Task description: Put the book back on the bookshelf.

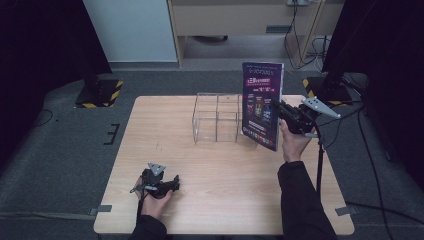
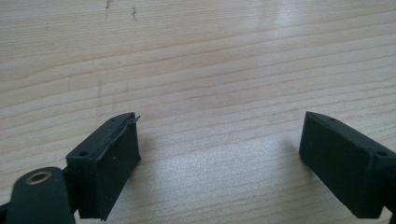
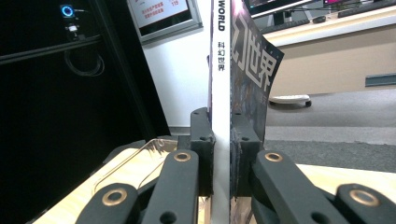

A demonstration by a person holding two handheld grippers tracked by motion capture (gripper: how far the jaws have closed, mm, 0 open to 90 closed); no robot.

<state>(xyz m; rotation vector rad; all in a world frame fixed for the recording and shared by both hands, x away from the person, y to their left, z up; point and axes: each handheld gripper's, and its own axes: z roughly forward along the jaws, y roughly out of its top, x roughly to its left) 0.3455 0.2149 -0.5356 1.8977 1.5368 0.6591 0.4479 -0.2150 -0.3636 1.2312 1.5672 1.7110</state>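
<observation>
A pale wooden table [image 1: 220, 200] with a visible grain and a few dark scuffs near its far left part stands on grey carpet [image 1: 60, 150]. Taking the clear rack [image 1: 216, 117] at the far middle of the table as the landmark: it is a see-through box of several compartments, open at the top, and it stands upright.

Just to the right of the rack, the right gripper [image 1: 280, 107] holds a magazine [image 1: 261, 105] upright, its purple cover facing the person, its lower edge close to the table beside the rack's right wall; whether it touches the rack cannot be told. In the right gripper view the two black jaws are closed tight on the magazine's white spine [image 3: 220, 93], one pad on each side, with the rack's rim [image 3: 140, 156] low at the left.

Well in front of the rack and to its left, near the table's near edge, the left gripper [image 1: 172, 182] lies low on the wood in the person's hand. In the left gripper view its jaws stand wide apart with only bare table [image 2: 210, 93] between them, holding nothing.

Beyond the rack the room is dim: a white panel [image 1: 130, 30] and a wooden cabinet [image 1: 240, 20] stand at the back, black stands with yellow-striped feet [image 1: 97, 92] sit at either far corner of the table, and cables [image 1: 305, 45] trail over the carpet.
</observation>
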